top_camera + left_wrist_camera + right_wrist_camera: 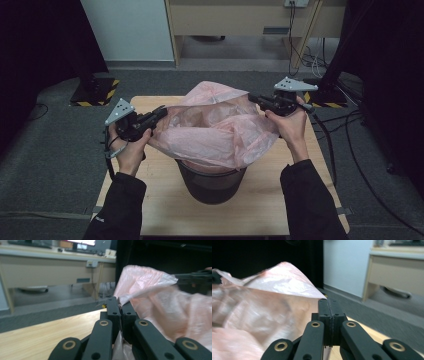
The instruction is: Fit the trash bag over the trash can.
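Grey carpet and a pale desk are lying beyond the wooden table (165,210). Both forearms are being held out level, the hands apart at either side. A dark bin (212,182) is standing between them on the table. Its thin, crinkled pink bag (215,130) is being stretched above the bin, its rim pinched by the left gripper (161,113) and by the right gripper (253,98), jaws pressed together on the film.

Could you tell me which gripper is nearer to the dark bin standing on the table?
Left, narrowly. The left gripper pinches the pink bag just up-left of the bin; the right gripper grips the bag's far right edge, higher and farther back.
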`<state>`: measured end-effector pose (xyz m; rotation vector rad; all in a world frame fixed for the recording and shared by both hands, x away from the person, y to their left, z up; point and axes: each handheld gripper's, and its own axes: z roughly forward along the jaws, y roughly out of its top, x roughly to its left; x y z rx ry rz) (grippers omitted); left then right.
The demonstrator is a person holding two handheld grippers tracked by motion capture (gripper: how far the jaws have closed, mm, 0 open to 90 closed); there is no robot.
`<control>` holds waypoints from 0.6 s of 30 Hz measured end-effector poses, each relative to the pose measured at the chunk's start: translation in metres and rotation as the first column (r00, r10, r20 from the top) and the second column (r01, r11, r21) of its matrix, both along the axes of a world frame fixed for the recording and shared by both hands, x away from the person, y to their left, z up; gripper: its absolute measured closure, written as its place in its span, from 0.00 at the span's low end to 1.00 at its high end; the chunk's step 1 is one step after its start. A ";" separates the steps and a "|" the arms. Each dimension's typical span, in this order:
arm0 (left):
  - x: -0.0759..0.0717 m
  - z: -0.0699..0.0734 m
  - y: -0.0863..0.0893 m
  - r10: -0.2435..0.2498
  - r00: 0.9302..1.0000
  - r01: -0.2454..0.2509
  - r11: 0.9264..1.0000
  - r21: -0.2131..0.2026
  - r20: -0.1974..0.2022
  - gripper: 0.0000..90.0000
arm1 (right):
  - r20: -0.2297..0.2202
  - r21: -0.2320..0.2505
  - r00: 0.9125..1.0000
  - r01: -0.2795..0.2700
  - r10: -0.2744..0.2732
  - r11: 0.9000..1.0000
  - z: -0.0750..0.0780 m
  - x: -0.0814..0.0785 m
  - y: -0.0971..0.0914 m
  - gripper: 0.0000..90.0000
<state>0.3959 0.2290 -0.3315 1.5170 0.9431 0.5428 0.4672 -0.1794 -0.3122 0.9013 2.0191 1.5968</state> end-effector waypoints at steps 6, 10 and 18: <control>0.017 -0.018 -0.007 0.023 0.995 -0.019 0.999 0.037 -0.099 0.98 | -0.058 -0.036 0.998 0.022 -0.024 0.999 -0.029 0.003 -0.004 1.00; 0.022 -0.036 -0.010 0.008 0.979 0.001 0.999 0.044 -0.202 0.98 | -0.095 -0.057 0.995 0.001 -0.007 0.998 -0.048 0.003 -0.002 1.00; 0.015 -0.050 -0.003 0.013 0.979 -0.012 1.000 0.004 -0.202 0.74 | -0.092 -0.066 0.996 0.004 -0.010 0.998 -0.062 -0.005 -0.006 0.86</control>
